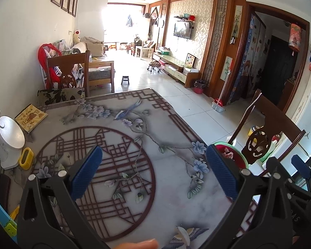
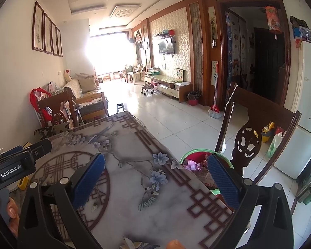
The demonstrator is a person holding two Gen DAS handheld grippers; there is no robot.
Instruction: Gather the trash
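A green-rimmed bin with a red liner [image 2: 194, 155] stands on the floor just off the table's right edge and holds crumpled pink and white wrappers [image 2: 191, 165]. The same bin [image 1: 228, 147] shows past the right fingertip in the left wrist view. My left gripper [image 1: 153, 164] is open above the patterned tabletop [image 1: 168, 178], with nothing between its blue pads. My right gripper [image 2: 155, 172] is open too, straddling the table's right edge, its right pad [image 2: 224, 180] over the bin. No loose trash shows on the table between the fingers.
Along the table's left edge sit a white lamp base [image 1: 10, 137], a yellow holder [image 1: 26, 158] and a booklet [image 1: 31, 117]. A carved wooden chair [image 2: 257, 137] stands right beside the bin. Another chair [image 1: 69, 74] is at the table's far end. White tiled floor lies beyond.
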